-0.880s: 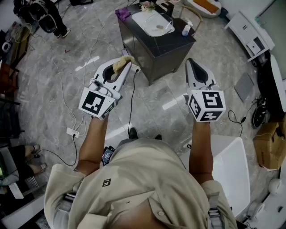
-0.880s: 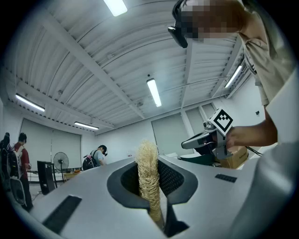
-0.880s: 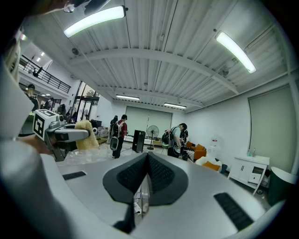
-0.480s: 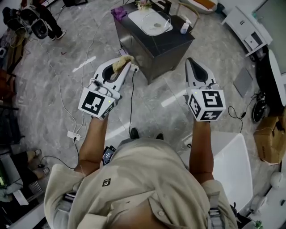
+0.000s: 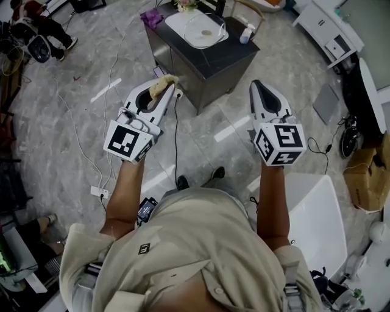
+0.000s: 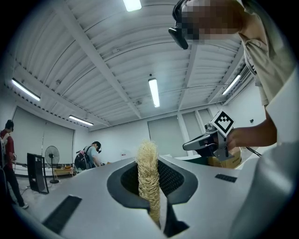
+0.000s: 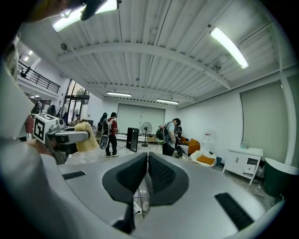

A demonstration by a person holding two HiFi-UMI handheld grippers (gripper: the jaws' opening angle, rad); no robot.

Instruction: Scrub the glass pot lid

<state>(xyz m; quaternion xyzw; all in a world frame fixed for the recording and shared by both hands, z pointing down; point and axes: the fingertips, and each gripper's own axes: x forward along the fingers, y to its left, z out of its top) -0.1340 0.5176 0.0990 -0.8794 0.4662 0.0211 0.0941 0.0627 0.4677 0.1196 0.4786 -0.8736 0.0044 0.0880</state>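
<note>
The glass pot lid [image 5: 206, 30] lies in a white basin [image 5: 177, 22] on top of a dark cabinet [image 5: 210, 64] ahead of me in the head view. My left gripper [image 5: 166, 83] is held in the air short of the cabinet's near left corner, shut on a tan loofah scrubber [image 5: 160, 85]. In the left gripper view the loofah scrubber [image 6: 148, 179] stands clamped between the jaws. My right gripper [image 5: 258, 88] hovers right of the cabinet, jaws together with nothing in them; the right gripper view shows the same [image 7: 145, 158].
A small white bottle [image 5: 245, 35] and a purple cloth [image 5: 150, 17] sit on the cabinet top. Cables and a power strip [image 5: 98, 192] trail over the marble floor at left. A white tub [image 5: 320, 225] stands at my right. People stand further off in the room.
The cabinet has slid up and left in the head view while both grippers stayed raised at about the same place. Their jaws have not changed.
</note>
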